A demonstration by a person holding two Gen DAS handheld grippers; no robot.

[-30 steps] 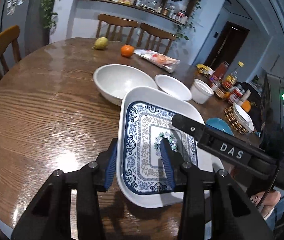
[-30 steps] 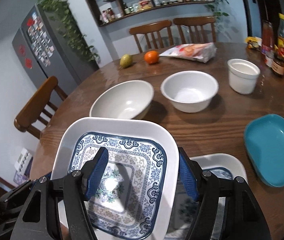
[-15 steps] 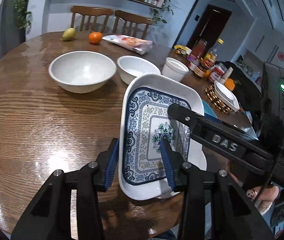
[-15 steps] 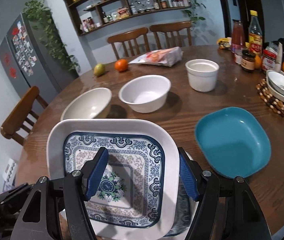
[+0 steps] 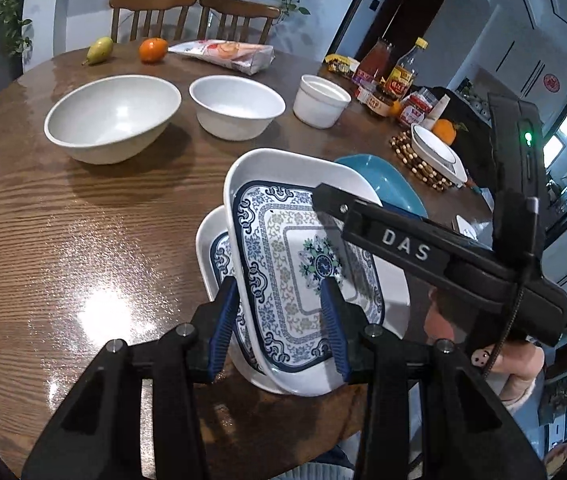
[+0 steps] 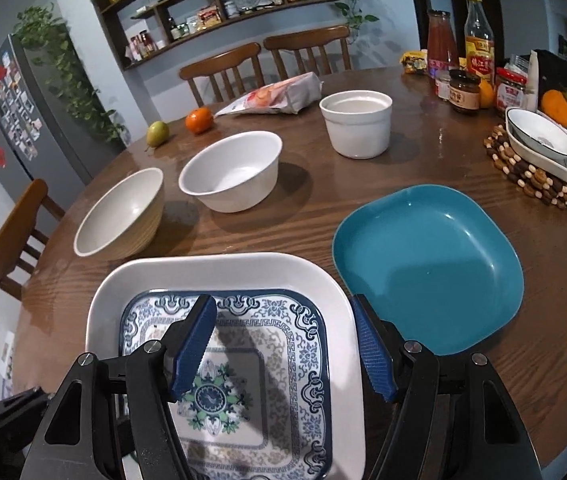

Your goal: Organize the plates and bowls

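Note:
A blue-patterned white rectangular plate is tilted above a matching plate lying on the wooden table. My left gripper has its jaws on either side of the upper plate's left rim. My right gripper straddles the same plate at its right edge, jaws wide apart. A teal plate lies to the right. Two white bowls and a white ramekin stand farther back.
A pear, an orange and a snack bag lie at the far side. Bottles and jars and a small dish on a beaded trivet stand at the right. Chairs surround the table.
Both grippers have carried the patterned plate toward the near right of the table and lowered it over the second patterned plate. The teal plate has come into view beside it.

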